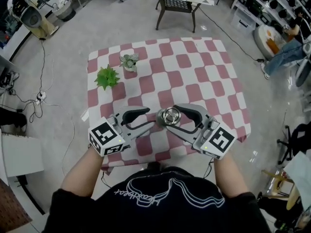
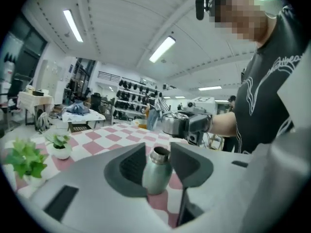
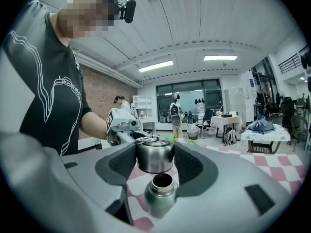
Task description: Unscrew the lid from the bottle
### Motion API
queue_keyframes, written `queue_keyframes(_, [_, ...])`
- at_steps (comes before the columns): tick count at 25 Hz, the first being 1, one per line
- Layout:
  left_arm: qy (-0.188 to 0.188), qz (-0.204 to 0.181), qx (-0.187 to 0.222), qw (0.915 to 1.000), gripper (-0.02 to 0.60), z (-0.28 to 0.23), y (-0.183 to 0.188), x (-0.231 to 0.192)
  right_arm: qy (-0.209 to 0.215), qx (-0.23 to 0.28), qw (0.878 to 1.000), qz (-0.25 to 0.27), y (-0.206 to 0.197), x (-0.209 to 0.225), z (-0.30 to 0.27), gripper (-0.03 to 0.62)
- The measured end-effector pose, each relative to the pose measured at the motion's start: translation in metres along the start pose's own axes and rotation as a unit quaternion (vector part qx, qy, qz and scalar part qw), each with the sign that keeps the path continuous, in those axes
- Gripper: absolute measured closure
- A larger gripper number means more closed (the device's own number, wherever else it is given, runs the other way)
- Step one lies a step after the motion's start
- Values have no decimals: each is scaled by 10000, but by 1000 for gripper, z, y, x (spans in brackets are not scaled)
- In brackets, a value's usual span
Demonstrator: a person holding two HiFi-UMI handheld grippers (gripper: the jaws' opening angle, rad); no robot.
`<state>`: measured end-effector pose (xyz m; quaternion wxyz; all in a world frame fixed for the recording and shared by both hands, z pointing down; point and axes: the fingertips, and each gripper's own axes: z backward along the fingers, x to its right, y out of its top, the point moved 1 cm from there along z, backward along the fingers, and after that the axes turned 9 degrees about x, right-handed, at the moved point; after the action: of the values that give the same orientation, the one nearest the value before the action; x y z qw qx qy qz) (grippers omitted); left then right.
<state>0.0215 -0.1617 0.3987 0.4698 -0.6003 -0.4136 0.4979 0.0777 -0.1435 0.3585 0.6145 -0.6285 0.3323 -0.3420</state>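
A pink-and-white checked cloth [image 1: 194,67] covers a table on a grey workshop floor. A leafy green plant [image 1: 107,76] and a small potted plant [image 1: 129,62] stand well clear at its far left, and the white script on the person's black shirt [image 1: 146,198] cannot be read. The right gripper [image 3: 155,152] clamps the steel lid [image 1: 170,116] just above the open bottle [image 3: 161,195], which stands upright on the cloth. The left gripper [image 2: 158,145], jaws half-narrowed and gripping nothing, points at the bottle, which shows lower down through their gap.
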Motion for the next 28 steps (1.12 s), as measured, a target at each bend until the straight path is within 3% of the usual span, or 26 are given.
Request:
queue_keyframes(1, [199,98,231,9995,472,4,13,3,-54,122,9999,-34,9,-4,2,347])
queue_keyframes(2, [350,197,464,9981,501,8,26,8,-109,226,9997,-73,17,-8,4,347])
queue_keyframes(5, [603,231,1070,9922,555,18,63,33,-250,619,9976,-205,42,-17,18,347])
queue_keyframes(7, [898,98,1247,9881,572,22,81,48,-305,898,9952,-236,59,-20,29,347])
queue_keyframes(10, [1457,-1,1210,9819,575,23,91,70,-474,1079,9928,-207,78,-27,49,347])
queue_keyframes(14, [1867,14,1255,9744,577,21,92,108,-685,1205,9903,-124,92,-44,73,347])
queue_keyframes(28, [2315,-1,1517,9609,577,20,97,201,-633,1463,9871,-169,114,-111,131,348])
